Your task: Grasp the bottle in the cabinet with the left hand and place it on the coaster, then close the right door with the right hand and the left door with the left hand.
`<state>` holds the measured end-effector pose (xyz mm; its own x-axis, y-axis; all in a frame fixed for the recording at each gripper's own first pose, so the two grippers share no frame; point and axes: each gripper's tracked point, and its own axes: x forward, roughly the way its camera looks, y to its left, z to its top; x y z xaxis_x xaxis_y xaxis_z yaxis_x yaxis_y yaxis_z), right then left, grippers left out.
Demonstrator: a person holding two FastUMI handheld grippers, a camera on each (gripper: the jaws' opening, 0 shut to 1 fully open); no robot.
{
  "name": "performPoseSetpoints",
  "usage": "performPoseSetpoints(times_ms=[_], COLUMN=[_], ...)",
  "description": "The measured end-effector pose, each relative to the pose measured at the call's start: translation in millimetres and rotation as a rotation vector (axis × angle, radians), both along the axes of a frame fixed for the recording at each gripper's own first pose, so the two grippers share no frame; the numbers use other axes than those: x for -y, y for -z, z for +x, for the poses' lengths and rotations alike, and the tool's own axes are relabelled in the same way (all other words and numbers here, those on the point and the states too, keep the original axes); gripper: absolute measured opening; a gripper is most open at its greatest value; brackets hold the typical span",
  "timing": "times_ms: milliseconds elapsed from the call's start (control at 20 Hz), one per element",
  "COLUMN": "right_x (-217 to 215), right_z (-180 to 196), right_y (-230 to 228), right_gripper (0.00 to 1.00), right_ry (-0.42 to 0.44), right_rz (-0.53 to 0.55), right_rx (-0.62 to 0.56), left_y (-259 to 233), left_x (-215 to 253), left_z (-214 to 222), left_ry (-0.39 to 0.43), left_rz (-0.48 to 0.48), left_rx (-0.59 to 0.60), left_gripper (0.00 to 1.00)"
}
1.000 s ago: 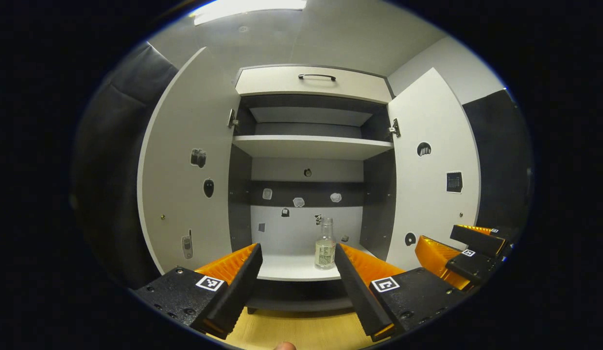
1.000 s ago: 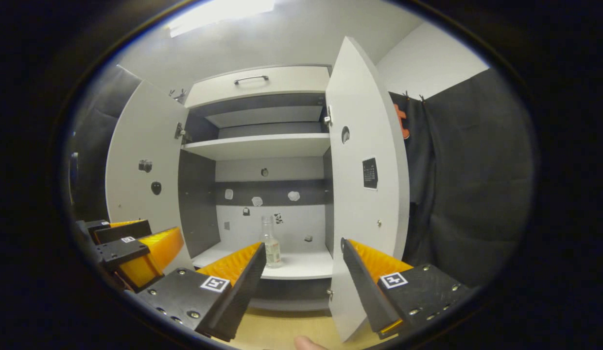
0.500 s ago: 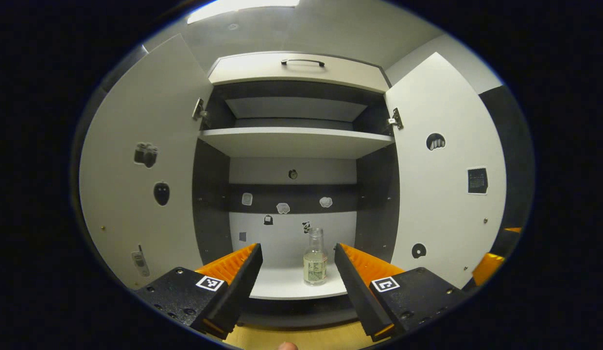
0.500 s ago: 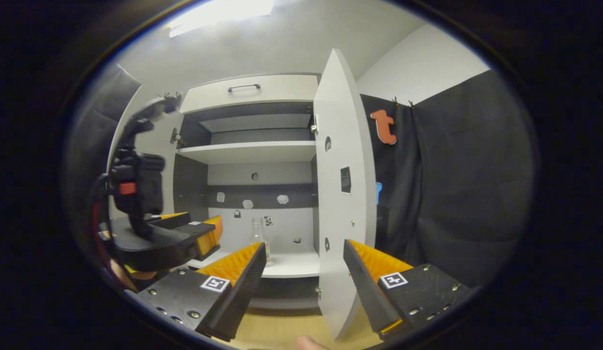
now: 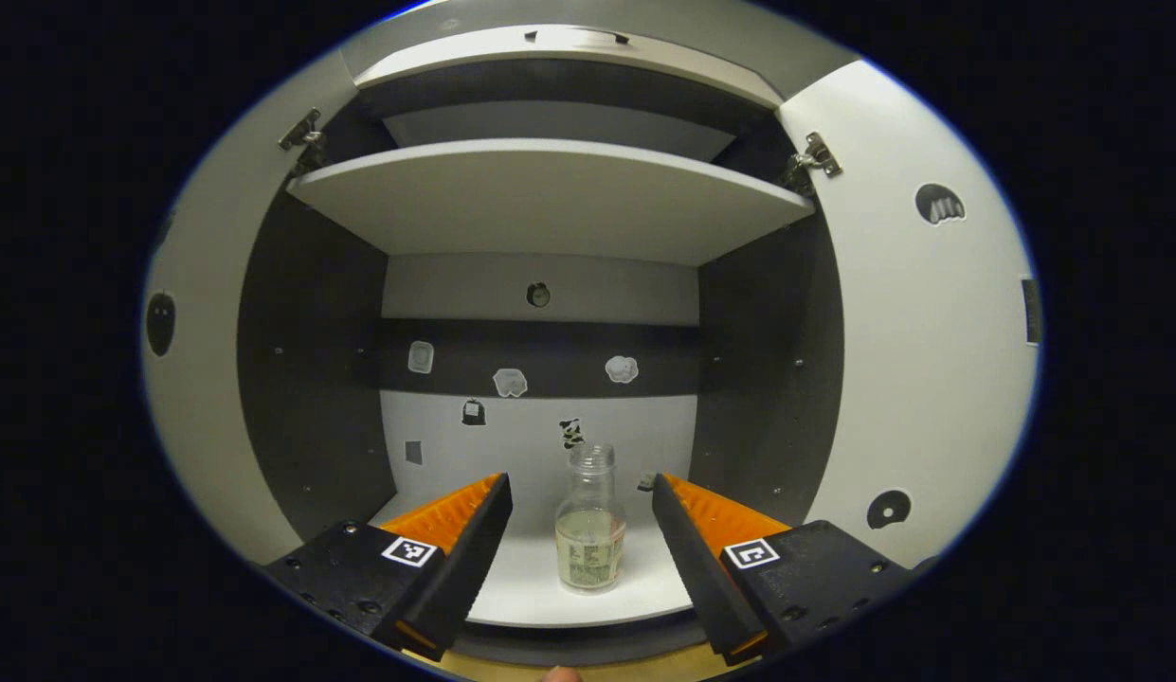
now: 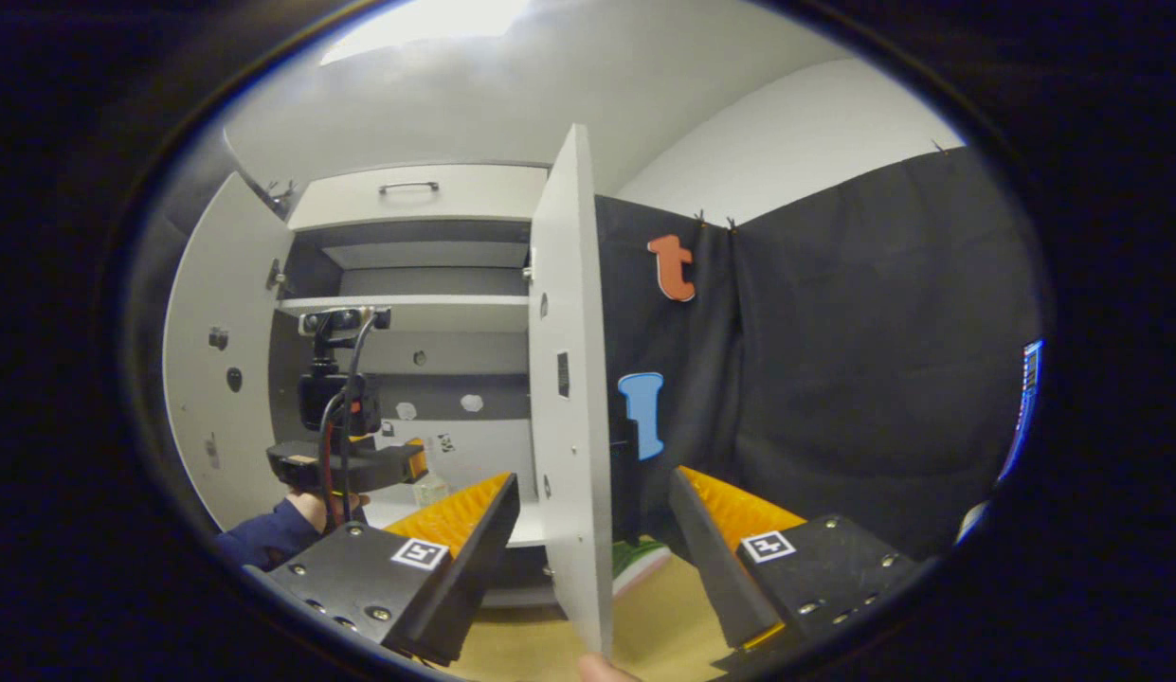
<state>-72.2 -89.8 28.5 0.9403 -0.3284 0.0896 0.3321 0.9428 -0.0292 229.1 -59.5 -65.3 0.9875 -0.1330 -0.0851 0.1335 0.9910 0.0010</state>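
Bottle sits upright on the cabinet's lower shelf between your left gripper jaws, which are wide and not touching, so push in straight and squeeze around the label.

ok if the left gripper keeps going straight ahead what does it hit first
Most likely the bottle. It stands upright on the cabinet's lower shelf, centred ahead of the open left gripper, apart from both fingers. Nothing lies between them. Depth is hard to judge, so how soon is unclear.
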Motion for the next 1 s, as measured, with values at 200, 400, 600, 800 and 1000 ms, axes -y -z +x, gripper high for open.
performPoseSetpoints(times_ms=[200,400,600,800,1000], right_x=[25.4,38.6,45.2,47.2,49.1], right_z=[-0.4,4.1,10.5,17.1,20.7], right_y=[3.5,5.0,8.1,11.1,8.5], right_gripper=[0.96,0.96,0.96,0.96,0.96], right_ry=[0.101,0.155,0.176,0.170,0.154], right_rz=[-0.015,-0.022,-0.030,-0.024,-0.018], right_rx=[-0.013,-0.018,-0.028,-0.038,-0.026], left_y=[16.5,34.9,55.0,55.9,53.1], left_x=[7.7,10.4,10.6,10.6,10.0], left_z=[42.7,69.5,82.3,78.9,70.8], left_ry=[-0.003,-0.020,-0.026,-0.026,-0.002], left_rz=[0.001,-0.008,-0.012,-0.010,-0.007], left_rx=[-0.018,-0.054,-0.101,-0.106,-0.117], left_gripper=[0.93,0.90,0.78,0.53,0.48])
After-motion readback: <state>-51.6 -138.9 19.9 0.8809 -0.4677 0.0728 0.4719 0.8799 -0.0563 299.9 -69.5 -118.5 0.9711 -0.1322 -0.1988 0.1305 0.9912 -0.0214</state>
